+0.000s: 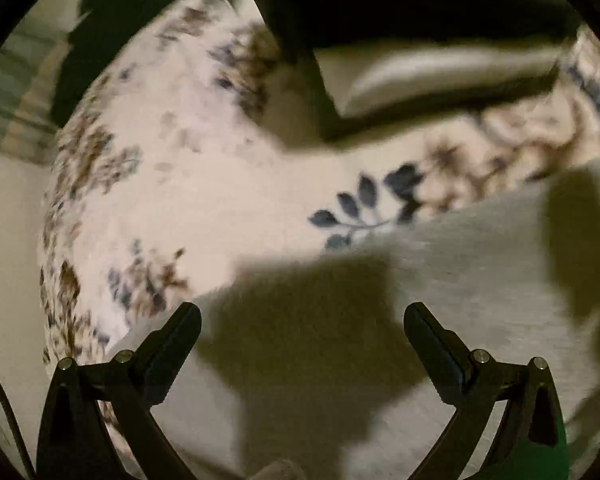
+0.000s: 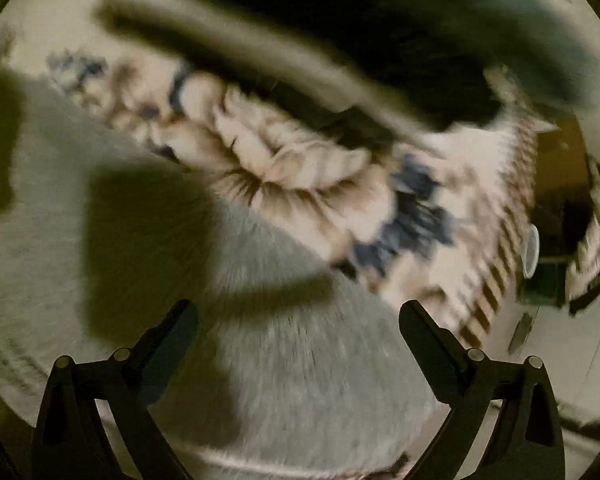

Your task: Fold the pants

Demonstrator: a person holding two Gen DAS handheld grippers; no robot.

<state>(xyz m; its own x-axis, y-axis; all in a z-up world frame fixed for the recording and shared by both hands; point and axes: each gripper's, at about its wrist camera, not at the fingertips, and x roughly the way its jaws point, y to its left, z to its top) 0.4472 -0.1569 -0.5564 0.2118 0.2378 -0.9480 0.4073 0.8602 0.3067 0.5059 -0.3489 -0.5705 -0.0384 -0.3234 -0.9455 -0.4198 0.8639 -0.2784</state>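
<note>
Light grey pants [image 1: 460,264] lie flat on a floral bedspread [image 1: 188,184], filling the lower right of the left wrist view. My left gripper [image 1: 302,314] is open and empty, above the pants' edge, its shadow falling on the cloth. In the blurred right wrist view the grey pants [image 2: 292,360] fill the lower left. My right gripper [image 2: 299,312] is open and empty above them, holding nothing.
The floral bedspread [image 2: 300,168] extends beyond the pants. A dark object and a pale pillow-like shape [image 1: 440,76] lie at the far side. The bed's edge and floor [image 2: 556,184] show at the right of the right wrist view.
</note>
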